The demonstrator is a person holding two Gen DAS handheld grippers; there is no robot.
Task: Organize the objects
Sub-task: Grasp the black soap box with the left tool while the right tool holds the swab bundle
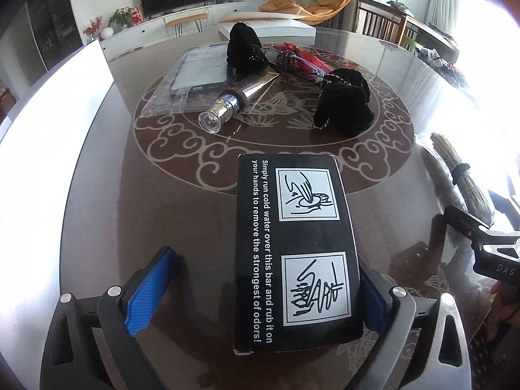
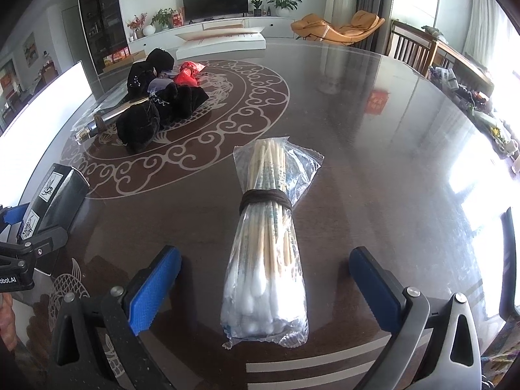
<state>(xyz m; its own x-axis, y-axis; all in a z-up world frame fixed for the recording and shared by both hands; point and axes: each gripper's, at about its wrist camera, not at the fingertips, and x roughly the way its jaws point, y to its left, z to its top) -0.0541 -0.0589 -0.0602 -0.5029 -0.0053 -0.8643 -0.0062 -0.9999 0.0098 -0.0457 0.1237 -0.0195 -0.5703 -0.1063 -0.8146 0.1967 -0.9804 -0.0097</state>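
Note:
A black box [image 1: 294,253] printed with white text and two drawings lies on the glossy dark table between the fingers of my left gripper [image 1: 260,289]. The gripper is open; its right pad [image 1: 373,299] is close against the box, its left pad [image 1: 151,289] stands apart. The box also shows in the right wrist view [image 2: 55,198]. A plastic bag of long cotton swabs [image 2: 268,247], tied with a dark band, lies between the open fingers of my right gripper [image 2: 265,289], touching neither pad.
At the table's centre lie a silver tube with a clear cap [image 1: 240,97], a phone case in plastic [image 1: 200,68], black pouches [image 1: 344,104], and a red packet [image 1: 302,57]. A white board [image 1: 52,123] stands at the left edge. Chairs stand at the far right.

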